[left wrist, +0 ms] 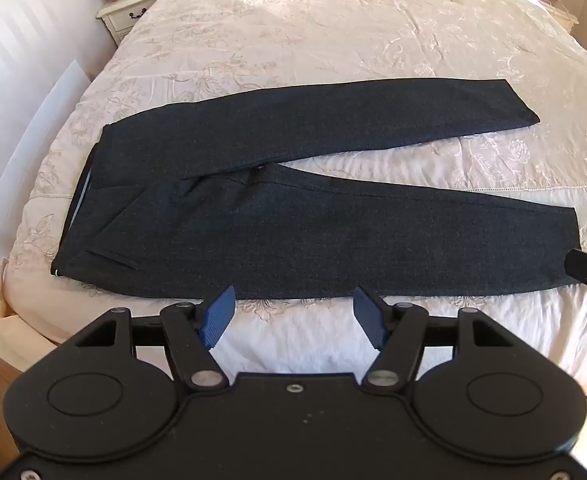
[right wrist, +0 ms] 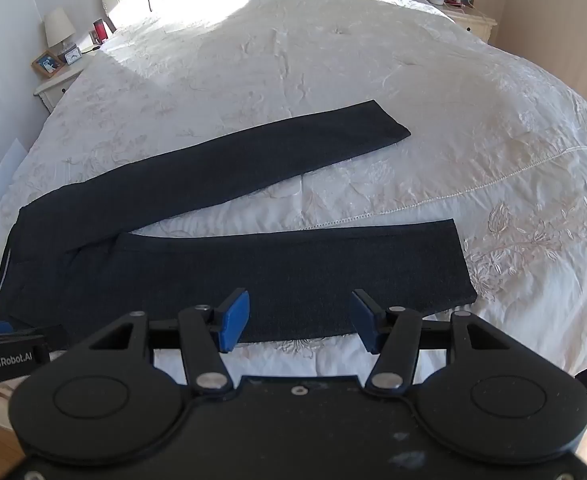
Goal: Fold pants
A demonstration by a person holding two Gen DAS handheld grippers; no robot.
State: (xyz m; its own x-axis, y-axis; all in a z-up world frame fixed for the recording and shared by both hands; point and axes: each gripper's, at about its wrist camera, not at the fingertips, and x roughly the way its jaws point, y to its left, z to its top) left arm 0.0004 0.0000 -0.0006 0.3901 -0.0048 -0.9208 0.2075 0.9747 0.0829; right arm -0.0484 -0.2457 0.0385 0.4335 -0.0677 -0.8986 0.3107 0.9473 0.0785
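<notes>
**Pants lie flat, legs splayed; both grippers wide apart above the near leg**

The dark pants [left wrist: 293, 208] lie spread on the cream bedspread [left wrist: 333, 40], waistband [left wrist: 79, 200] at nine o'clock and the two legs running toward three o'clock in a narrow V. No fold looks made yet.

The left gripper [left wrist: 293, 314] hangs over the near edge of the near leg, roughly mid-thigh, its blue pads [left wrist: 217, 316] spread wide with nothing between them. In my judgement it would do better to shift toward nine o'clock and take the near waistband corner, so the hip end is controlled.

The right gripper [right wrist: 299, 320] is likewise spread and empty, above the near leg short of its hem [right wrist: 463, 260] at three o'clock. It should probably slide out to that hem's near corner.

Pinch both layers of cloth, not the bedspread. Then lift both ends together and carry the near leg toward twelve o'clock onto the far leg [right wrist: 253, 160], matching hems and outer seams. Uneven lifting would likely twist the crotch.
</notes>
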